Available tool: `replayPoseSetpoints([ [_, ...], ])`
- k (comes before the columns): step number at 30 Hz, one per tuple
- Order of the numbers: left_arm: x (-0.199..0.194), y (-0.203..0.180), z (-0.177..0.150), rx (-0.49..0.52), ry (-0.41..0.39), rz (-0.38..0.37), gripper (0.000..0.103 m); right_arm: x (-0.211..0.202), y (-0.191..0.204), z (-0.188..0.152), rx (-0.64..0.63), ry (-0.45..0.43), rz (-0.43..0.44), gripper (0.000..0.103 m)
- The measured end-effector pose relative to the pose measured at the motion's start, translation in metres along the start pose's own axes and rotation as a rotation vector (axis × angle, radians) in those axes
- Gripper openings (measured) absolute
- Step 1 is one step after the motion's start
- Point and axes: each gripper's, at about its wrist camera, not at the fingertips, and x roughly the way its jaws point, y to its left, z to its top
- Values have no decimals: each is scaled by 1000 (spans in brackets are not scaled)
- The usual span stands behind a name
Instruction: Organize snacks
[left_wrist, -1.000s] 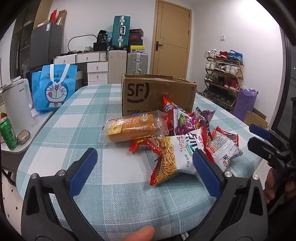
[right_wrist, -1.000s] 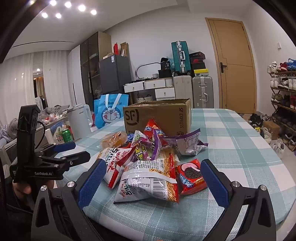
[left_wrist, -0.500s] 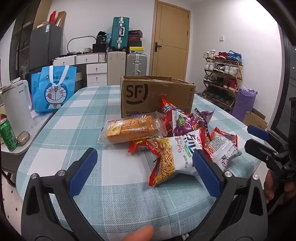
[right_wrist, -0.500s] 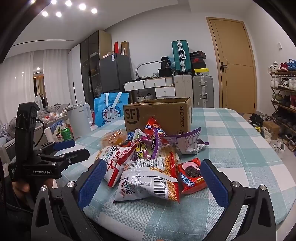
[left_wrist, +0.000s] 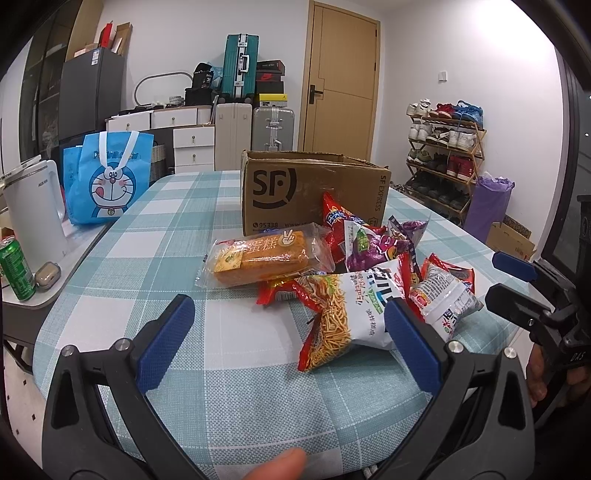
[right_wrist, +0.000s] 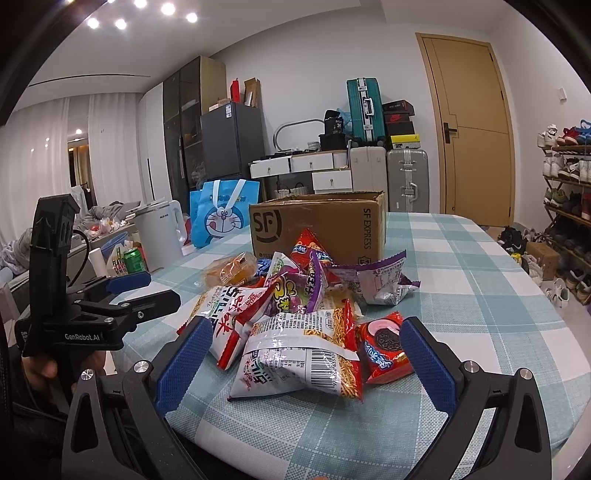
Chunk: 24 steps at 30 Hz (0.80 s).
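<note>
A heap of snack bags lies on the checked tablecloth in front of an open cardboard SF box (left_wrist: 314, 192) (right_wrist: 317, 225). The heap holds a wrapped cake (left_wrist: 258, 256), a white and red noodle-snack bag (left_wrist: 351, 306) (right_wrist: 299, 354), a purple bag (left_wrist: 373, 243) (right_wrist: 295, 291) and a red cookie pack (right_wrist: 384, 347). My left gripper (left_wrist: 288, 339) is open above the near table edge, short of the heap, holding nothing. My right gripper (right_wrist: 303, 373) is open, its blue pads on either side of the noodle-snack bag without touching it. Each gripper shows in the other's view, the right gripper (left_wrist: 517, 288) and the left gripper (right_wrist: 140, 291).
A side counter at the left carries a white kettle (left_wrist: 33, 210), a green can (left_wrist: 14, 269) and a blue cartoon bag (left_wrist: 107, 181). Suitcases, drawers and a door stand behind. A shoe rack (left_wrist: 443, 155) lines the right wall. A fingertip (left_wrist: 277, 465) shows at the bottom.
Both grippers have drifted slightly toward the snack heap. Jaws stay open and no snack has moved.
</note>
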Motion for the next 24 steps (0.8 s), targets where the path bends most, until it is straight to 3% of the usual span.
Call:
replayPoseSetpoints([
  [24, 2, -5, -4, 25, 3, 10, 102, 5, 5, -3, -6, 37, -2, 103],
])
